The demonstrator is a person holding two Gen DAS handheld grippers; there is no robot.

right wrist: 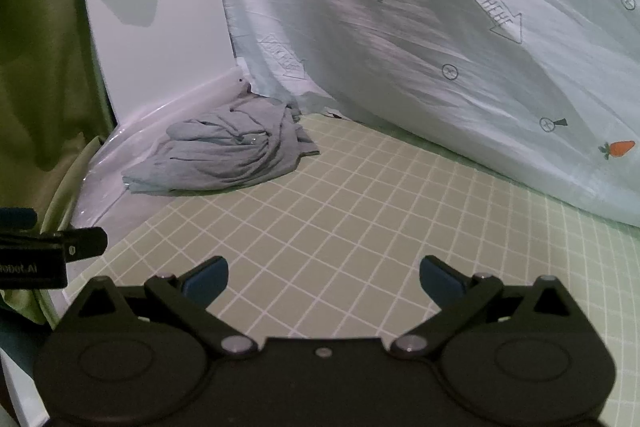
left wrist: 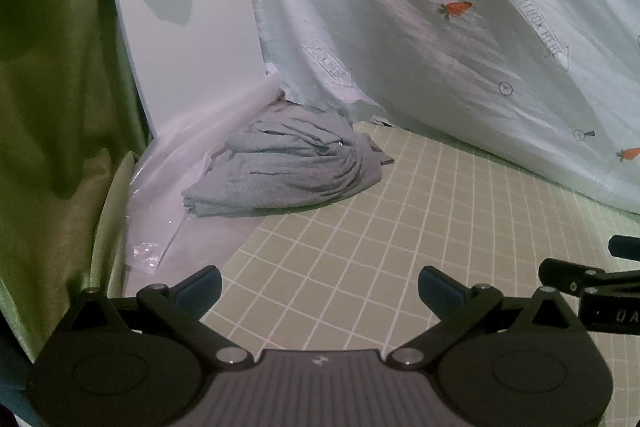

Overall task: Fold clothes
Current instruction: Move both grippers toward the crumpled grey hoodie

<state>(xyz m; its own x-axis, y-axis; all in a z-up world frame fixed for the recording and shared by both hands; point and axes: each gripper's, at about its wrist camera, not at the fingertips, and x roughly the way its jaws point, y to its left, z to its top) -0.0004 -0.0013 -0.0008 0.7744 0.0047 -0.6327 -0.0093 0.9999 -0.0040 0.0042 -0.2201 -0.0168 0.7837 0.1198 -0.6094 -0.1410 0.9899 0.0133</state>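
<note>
Green curtain [left wrist: 48,67]: seen hanging at the far left of both views, in deep folds
White panel [left wrist: 176,27]: seen standing upright just right of the curtain, with a shadow cast across its upper part
Clear plastic sheet [left wrist: 160,211]: laid along the foot of the panel, glossy and creased, with its near edge lapped onto the mat
Grey garment [left wrist: 288,163]: found crumpled in a loose heap in the far left corner, partly on the plastic sheet and partly on the mat; its folds are bunched toward the right side, and no tongs are touching it
Checked mat [left wrist: 380,227]: a pale green surface ruled with white grid lines, spread under both tongs; whether it is laid on a counter or a floor cannot be told
Printed sheet [left wrist: 460,27]: a pale cloth marked with orange carrots and arrow labels, draped down to the far edge of the mat at the right
Left tongs [left wrist: 320,287]: held low over the near mat, the blue-padded fingers [left wrist: 202,287] spread wide apart with nothing between them, well apart from the garment
Right tongs [right wrist: 324,279]: held beside the left tongs over the mat, likewise spread wide and empty
</note>
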